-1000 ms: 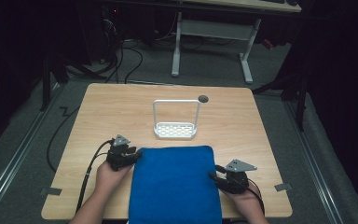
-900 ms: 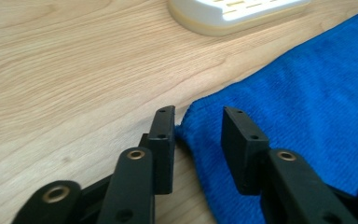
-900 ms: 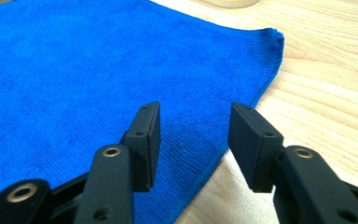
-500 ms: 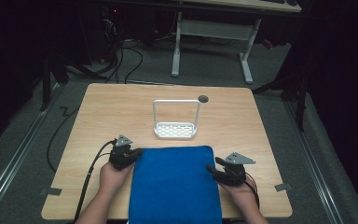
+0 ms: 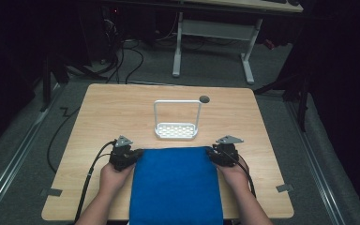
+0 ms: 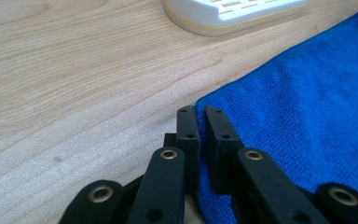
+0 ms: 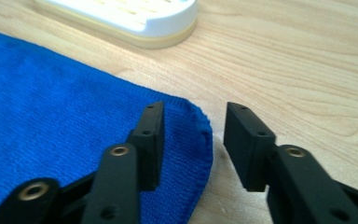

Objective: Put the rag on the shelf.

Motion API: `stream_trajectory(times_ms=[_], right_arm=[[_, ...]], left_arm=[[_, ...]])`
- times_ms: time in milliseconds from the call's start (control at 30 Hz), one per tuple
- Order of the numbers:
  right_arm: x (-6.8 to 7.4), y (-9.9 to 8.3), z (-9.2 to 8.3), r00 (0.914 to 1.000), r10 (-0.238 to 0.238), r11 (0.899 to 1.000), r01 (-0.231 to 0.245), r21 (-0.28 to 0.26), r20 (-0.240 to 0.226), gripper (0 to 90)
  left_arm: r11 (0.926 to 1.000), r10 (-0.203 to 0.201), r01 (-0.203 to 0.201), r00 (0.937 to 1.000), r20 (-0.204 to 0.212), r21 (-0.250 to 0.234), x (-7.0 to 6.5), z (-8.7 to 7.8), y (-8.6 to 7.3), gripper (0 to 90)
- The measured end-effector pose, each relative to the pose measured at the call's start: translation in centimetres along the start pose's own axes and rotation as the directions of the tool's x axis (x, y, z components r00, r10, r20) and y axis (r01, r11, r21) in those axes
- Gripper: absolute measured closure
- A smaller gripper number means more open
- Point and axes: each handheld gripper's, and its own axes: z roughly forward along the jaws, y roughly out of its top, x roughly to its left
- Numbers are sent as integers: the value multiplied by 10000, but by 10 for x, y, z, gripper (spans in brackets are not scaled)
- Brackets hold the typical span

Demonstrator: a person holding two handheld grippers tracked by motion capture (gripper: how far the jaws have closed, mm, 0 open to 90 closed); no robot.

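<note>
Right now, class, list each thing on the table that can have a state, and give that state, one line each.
Cloth: spread flat, near edge hanging off the table.
Rack: upright, empty, just beyond the cloth.
Left tongs: shut on the cloth's far left corner.
Right tongs: open, astride the cloth's far right corner.

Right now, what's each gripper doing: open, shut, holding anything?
Left gripper: shut on the far left corner of the blue cloth.
Right gripper: open, jaws straddling the cloth's far right corner, gripping nothing.
</note>
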Motion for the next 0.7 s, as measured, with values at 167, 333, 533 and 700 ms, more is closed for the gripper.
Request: stream_trajectory(times_ms=[167,333,533,700], right_arm=[[1,-2,3,9998,138,9999,-137,104,-167,678],[1,-5,4,9998,-42,9999,39,-135,-189,833],[2,-5,2,9993,-79,9994,67,-348,-358,880],[2,-5,-9,9987,104,9947,-155,-1018,-503,882]], left_arm=[[10000,-12,12,10000,6,-2,0,0,0,851],[10000,-66,66,10000,51,22,1,0,0,852],[10000,-79,79,10000,-41,-25,0,0,0,855],[9997,-42,42,10000,7,-220,0,-3,-1,867]])
